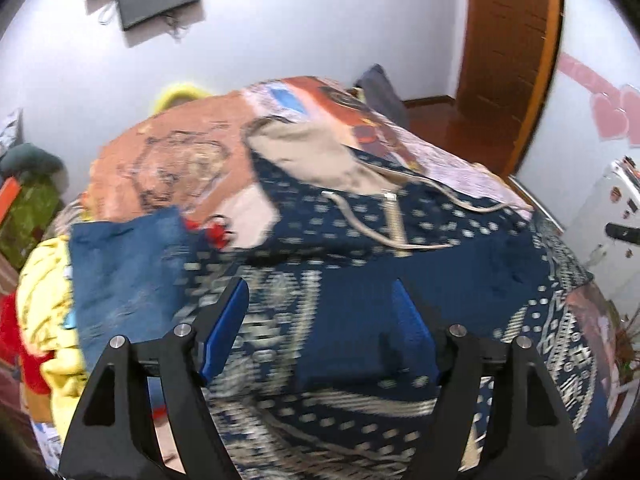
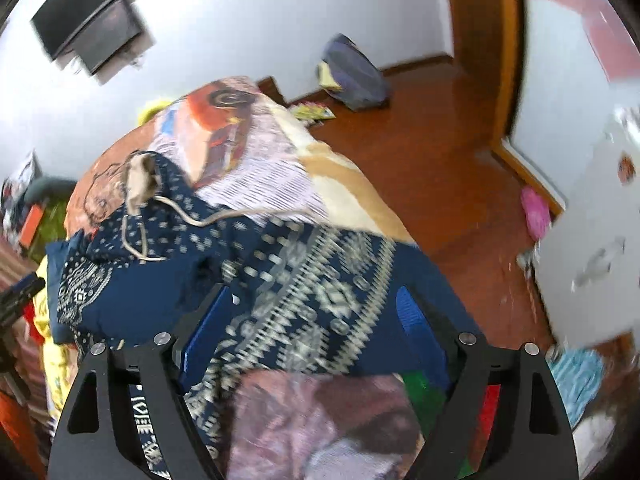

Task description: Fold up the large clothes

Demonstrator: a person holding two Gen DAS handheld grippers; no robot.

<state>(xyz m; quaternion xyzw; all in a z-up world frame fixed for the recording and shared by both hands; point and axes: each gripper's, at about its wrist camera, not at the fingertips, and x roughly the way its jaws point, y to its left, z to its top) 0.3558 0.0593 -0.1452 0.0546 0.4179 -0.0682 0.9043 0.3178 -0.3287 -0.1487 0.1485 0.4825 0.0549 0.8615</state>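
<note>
Left gripper (image 1: 320, 320) low over the navy patterned garment (image 1: 400, 248), jaws spread wide, blue pads (image 1: 224, 328) on either side of bare cloth. Nothing pinched between them; contact with the fabric beneath not clear through the motion blur.

Right gripper (image 2: 316, 328) likewise wide apart, blue pads (image 2: 204, 336) flanking a band of cream geometric print on the same navy patterned garment (image 2: 320, 280). No fold caught in the jaws, and cannot tell whether the pad tips rest on the cloth.

Garment spread across the bed (image 2: 360, 184), over a printed blanket (image 1: 168, 160) in orange and white. Beige drawstring bag (image 1: 320, 156) lying on the garment's far part, cords (image 1: 400, 240) trailing over the navy cloth. Blue towel-like piece (image 1: 128, 272) just beside the garment in the left view, yellow fabric (image 1: 44, 300) bunched at the bed's edge next to it. Purple-brown patterned cloth (image 2: 320, 420) close under the right gripper, overlapped by the garment's near edge.

Wooden floor (image 2: 420, 160) beyond the bed, a grey bag (image 2: 356, 76) against the wall near a wooden door frame (image 2: 508, 60).
</note>
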